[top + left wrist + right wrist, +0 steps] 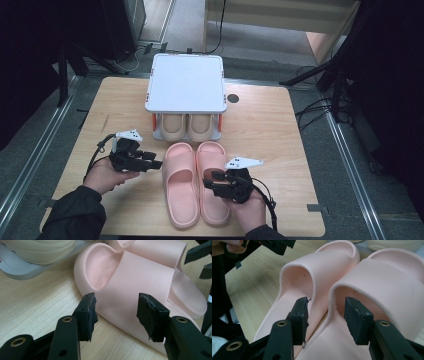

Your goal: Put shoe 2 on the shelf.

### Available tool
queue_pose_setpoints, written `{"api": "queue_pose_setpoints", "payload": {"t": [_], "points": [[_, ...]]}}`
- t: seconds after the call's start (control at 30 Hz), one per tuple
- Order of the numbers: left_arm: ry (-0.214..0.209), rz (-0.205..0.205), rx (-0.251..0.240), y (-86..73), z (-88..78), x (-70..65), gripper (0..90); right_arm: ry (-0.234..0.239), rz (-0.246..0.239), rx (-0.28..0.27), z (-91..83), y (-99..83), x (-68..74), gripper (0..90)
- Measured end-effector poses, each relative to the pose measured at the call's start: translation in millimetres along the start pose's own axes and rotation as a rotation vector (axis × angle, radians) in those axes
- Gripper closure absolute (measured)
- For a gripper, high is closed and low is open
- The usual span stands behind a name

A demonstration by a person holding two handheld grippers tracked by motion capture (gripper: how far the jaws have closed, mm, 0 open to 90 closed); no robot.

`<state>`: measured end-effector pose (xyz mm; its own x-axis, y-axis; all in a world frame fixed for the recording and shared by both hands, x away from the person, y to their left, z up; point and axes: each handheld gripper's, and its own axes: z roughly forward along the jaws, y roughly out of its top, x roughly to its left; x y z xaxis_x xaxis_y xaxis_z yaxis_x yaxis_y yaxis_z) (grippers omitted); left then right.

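Left gripper (152,162), jaws parted and holding nothing, sits just beside the outer edge of the left pink slipper (181,185); in the left gripper view its pads (90,312) frame the slipper's broad strap without pressing on it. Right gripper (214,181), likewise parted and empty, hangs over the heel half of the right pink slipper (212,180); in the right gripper view its jaws straddle the seam where the two slippers touch, near the strap openings.

The pair lies side by side, toes toward the white shoe rack (186,82), which stands just beyond them on the wooden table (280,150). A beige pair (187,127) occupies the rack's lower shelf, directly beyond the pink toes.

Handling, as judged: moulded foam, so light, soft and springy, with a matt, dimpled footbed unlikely to slip. The strap arch will flex under a pinch; the best hold is probably the strap's edge or the thick sidewall of the sole beside it, one slipper per gripper. A grip at the thin heel rim may let the slipper droop or twist.
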<state>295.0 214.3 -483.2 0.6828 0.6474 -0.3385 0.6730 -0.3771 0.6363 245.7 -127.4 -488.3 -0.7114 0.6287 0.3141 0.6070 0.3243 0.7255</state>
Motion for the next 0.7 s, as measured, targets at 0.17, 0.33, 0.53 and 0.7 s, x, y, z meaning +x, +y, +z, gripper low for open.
{"api": "queue_pose_setpoints", "payload": {"t": [0.17, 0.33, 0.53, 0.7], "points": [[0.006, -0.008, -0.014, -1.2, -3.5, -0.4, 48.3, -0.047, -0.006, 0.008, 11.5, -2.0, 5.6, 47.7], [0.002, -0.003, -0.02, -1.7, -5.4, -0.6, 48.3, -0.082, 0.009, -0.007, 18.9, -1.2, 9.2, 45.8], [0.005, -0.007, -0.027, -3.0, -7.8, 0.5, 48.3, -0.126, 0.023, -0.012, 33.3, -0.3, 14.5, 40.8], [0.003, -0.01, -0.033, -3.3, -9.0, 1.3, 48.3, -0.206, 0.057, -0.028, 48.8, 0.1, 21.4, 34.6]]}}
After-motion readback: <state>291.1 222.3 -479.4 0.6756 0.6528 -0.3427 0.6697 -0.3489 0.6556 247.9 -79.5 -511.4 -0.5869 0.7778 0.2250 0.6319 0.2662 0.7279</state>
